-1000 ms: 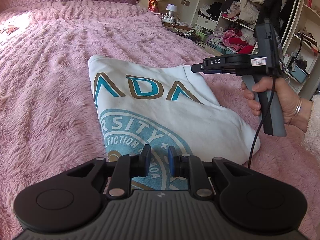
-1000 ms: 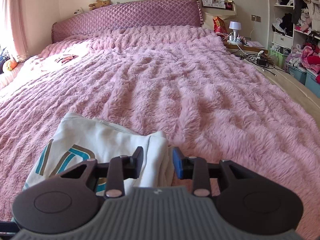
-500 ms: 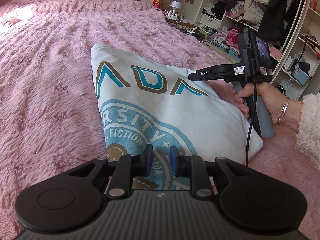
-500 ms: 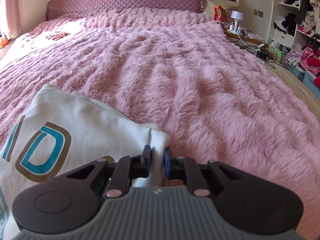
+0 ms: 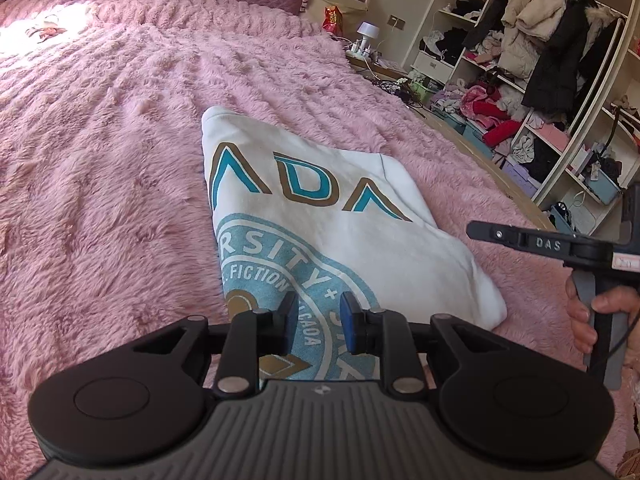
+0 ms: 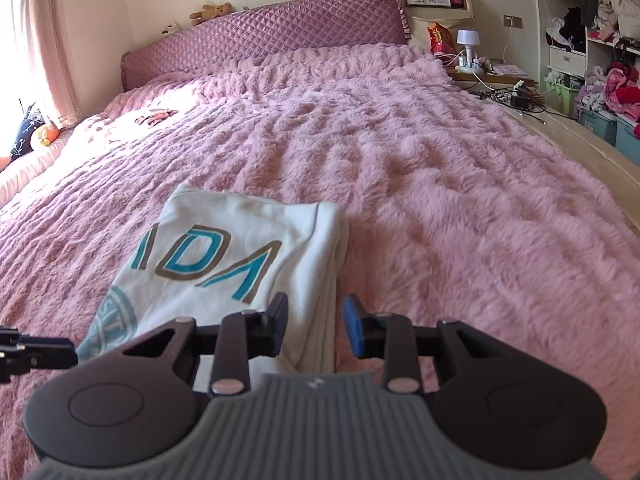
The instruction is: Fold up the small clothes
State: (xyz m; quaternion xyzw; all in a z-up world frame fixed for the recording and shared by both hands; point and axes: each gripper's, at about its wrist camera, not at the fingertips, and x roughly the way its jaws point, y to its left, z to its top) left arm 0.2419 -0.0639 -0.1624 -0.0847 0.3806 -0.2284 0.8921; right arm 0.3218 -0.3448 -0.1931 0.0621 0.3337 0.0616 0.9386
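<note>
Right claw (image 6: 314, 330) opening; "DAS" label (image 5: 547, 244)

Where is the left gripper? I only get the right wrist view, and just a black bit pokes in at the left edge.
Observer: The left gripper is over the round blue print at the near end of the shirt, jaws apart, nothing pinched.
Operator: What does that print say?
Observer: The word FICTION shows in its ring.
Operator: Who holds my gripper?
Observer: A hand grips the handle of the right gripper. It is off the shirt's right edge, above the pink blanket, jaws opening with nothing pinched between them.
</note>
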